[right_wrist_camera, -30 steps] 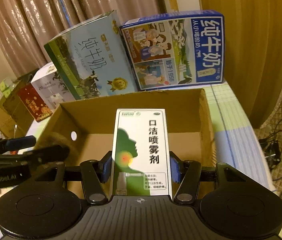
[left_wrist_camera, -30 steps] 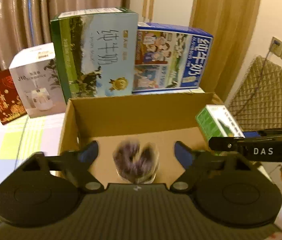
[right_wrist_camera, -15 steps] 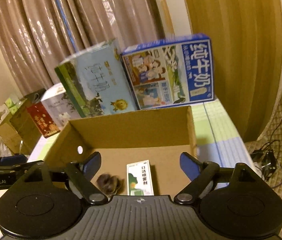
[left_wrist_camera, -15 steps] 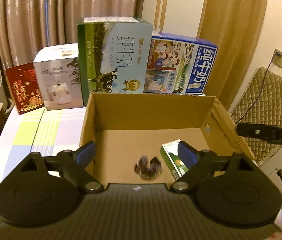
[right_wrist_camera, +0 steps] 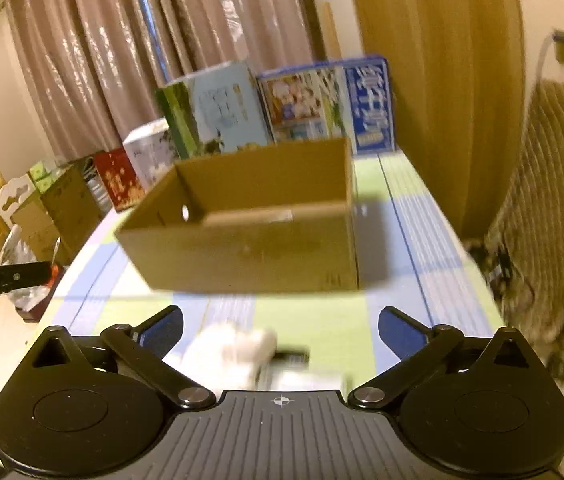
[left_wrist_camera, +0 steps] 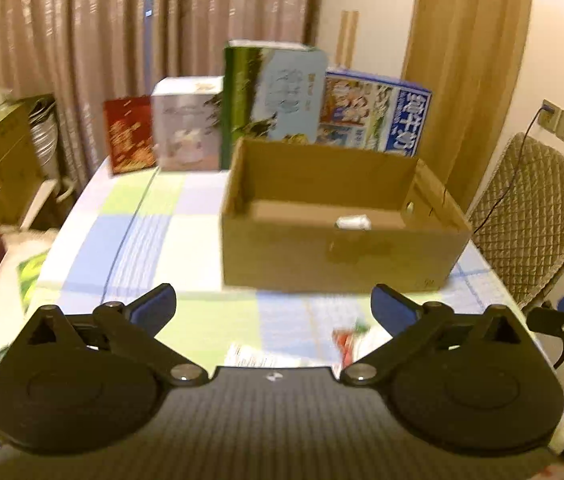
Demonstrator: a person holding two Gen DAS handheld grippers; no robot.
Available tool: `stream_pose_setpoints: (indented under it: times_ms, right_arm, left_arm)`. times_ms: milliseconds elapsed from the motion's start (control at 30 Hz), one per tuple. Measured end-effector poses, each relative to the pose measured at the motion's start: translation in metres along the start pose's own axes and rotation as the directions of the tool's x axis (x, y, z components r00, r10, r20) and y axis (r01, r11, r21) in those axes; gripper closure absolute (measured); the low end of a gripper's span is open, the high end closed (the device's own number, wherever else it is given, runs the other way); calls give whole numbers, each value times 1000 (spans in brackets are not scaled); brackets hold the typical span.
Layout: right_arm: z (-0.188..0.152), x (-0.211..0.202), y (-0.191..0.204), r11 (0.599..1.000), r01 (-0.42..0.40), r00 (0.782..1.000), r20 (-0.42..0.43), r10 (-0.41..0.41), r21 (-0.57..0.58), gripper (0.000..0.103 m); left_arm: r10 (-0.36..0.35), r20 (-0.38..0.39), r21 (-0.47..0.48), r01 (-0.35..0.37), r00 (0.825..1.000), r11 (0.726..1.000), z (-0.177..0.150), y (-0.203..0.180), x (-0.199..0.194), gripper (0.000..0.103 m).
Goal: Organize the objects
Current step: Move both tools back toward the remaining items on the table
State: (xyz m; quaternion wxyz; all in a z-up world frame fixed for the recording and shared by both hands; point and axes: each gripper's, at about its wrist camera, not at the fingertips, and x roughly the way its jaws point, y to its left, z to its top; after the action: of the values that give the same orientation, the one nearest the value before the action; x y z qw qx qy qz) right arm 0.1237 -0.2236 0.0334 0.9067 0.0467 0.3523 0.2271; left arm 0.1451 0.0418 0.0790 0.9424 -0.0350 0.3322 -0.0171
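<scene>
A table covered with a checked cloth of pale blue, green and white squares (left_wrist_camera: 154,236) fills the lower half of both views, with pleated beige curtains (left_wrist_camera: 82,40) hanging behind its far end. On the cloth stands an open brown cardboard box (left_wrist_camera: 333,256), its near wall facing both cameras and a round hole showing in one side wall. Behind the box, upright along the far edge of the table, stand a tall green-and-pale-blue milk carton case (left_wrist_camera: 274,100), a blue milk case with cartoon pictures (left_wrist_camera: 373,112) to its right, a white box printed with a cup (left_wrist_camera: 188,124) to its left, and a small red box with gold print (left_wrist_camera: 130,134) at the end of the row. A quilted tan chair back (left_wrist_camera: 537,216) is beside the table on the right. The left gripper (left_wrist_camera: 274,308) hangs over the near part of the table, well short of the cardboard box, its blue-padded fingers (left_wrist_camera: 154,306) spread wide with nothing between them. The right gripper (right_wrist_camera: 280,330) hangs likewise, jaws spread and empty, above a blurred white soft lump (right_wrist_camera: 234,348) lying on the cloth just beside a dark-edged flat pack too blurred to identify. Inside the cardboard box, near its right side, only the pale top of a small packet (left_wrist_camera: 353,223) shows above the near wall. Blurred printed leaflets (left_wrist_camera: 266,354) lie on the cloth between the left gripper's fingers.
</scene>
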Motion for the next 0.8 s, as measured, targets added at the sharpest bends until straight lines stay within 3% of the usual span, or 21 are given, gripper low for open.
stream_pose_setpoints:
  times_ms: [233, 433, 800]
  right_arm:
    - [-51, -20, 13, 999, 32, 998, -54, -31, 25, 2]
    - [-73, -28, 19, 999, 36, 996, -87, -33, 27, 2]
    - [-74, -15, 16, 998, 69, 994, -86, -67, 12, 2]
  left_arm:
    - [50, -49, -30, -52, 998, 998, -56, 8, -31, 1]
    - [34, -104, -15, -35, 994, 999, -91, 2, -31, 1]
    - [0, -101, 1, 0, 995, 1000, -99, -2, -13, 1]
